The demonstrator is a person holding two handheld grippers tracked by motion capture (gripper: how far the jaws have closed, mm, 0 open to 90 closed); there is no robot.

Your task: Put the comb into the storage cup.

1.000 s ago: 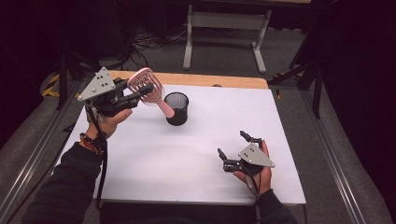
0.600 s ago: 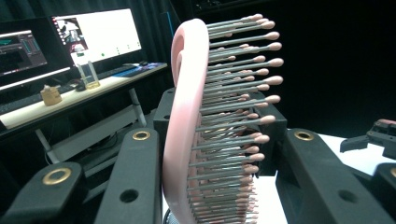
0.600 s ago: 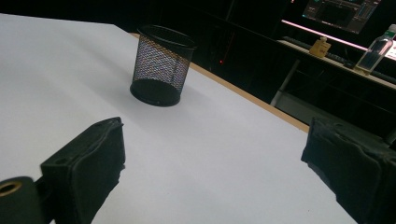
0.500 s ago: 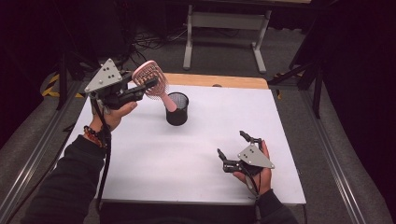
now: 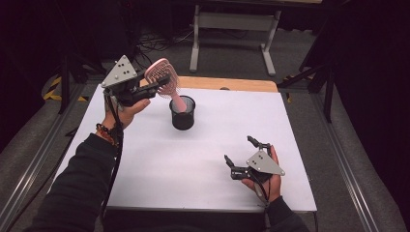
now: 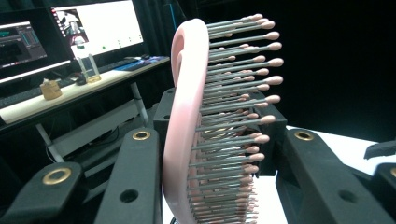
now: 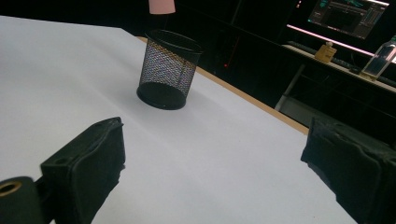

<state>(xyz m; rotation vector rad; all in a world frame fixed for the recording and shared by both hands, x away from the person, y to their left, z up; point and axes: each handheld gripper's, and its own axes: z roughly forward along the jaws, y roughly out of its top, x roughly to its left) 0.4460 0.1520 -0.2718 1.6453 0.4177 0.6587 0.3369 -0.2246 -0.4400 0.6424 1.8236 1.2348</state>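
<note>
The left tool is gripping the brush by its pink head, jaws clamped on either side of it, up above the far left part of the tabletop. In the left gripper view the brush is standing edge-on between the two black jaws, pink back to the left, grey pink-tipped bristles pointing right. The brush is tilting in the high view, head up and to the left, handle slanting down toward the cup, and the handle's lower end is sitting right at the cup's rim; whether it is inside or just above is hard to tell from there. The right gripper view is giving a hint: the pink handle end is hanging above the black mesh cup, clear of its rim. The cup is standing upright on the white tabletop, toward the far side, well apart from the right tool. That right tool is resting low near the front right corner, jaws spread wide, nothing between them, pointing toward the cup.
</note>
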